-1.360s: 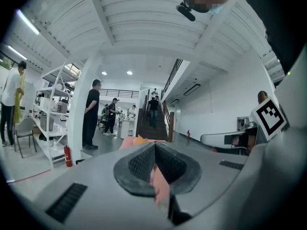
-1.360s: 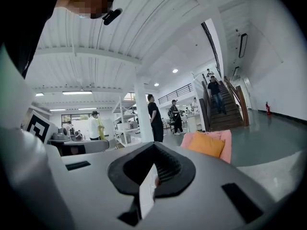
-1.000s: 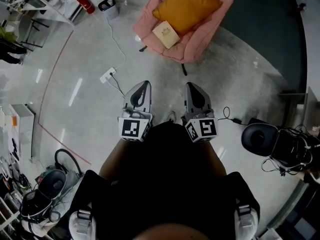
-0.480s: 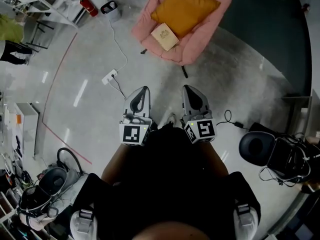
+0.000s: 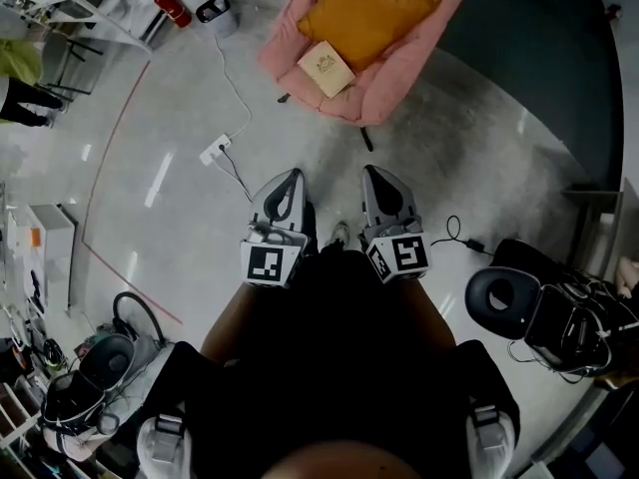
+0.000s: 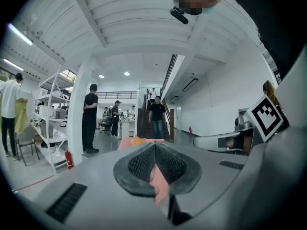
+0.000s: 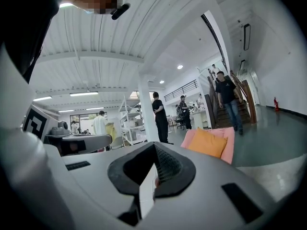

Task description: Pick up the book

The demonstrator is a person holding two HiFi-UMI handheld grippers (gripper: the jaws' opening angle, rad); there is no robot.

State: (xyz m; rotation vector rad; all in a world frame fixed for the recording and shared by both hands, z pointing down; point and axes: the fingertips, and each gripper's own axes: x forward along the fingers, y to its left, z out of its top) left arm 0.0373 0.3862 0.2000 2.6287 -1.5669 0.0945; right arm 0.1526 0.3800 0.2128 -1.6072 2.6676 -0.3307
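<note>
Pink armchair (image 5: 394, 88) on grey concrete floor (image 5: 479, 148), well ahead of both claws. Orange cushion (image 5: 367, 13) propped against its back. Flat at the front edge of the seat, just beside the cushion's lower edge: cream-covered book (image 5: 326, 68), untouched. Left claw (image 5: 288, 180) held level, jaws pressed together, only a sliver of pink visible past the pads, nothing gripped. Right claw (image 5: 377, 176) alongside, near but apart, likewise closed at the tips and empty. White power strip (image 5: 215, 150) on the floor, off to the left between claws and armchair, cable trailing away.
</note>
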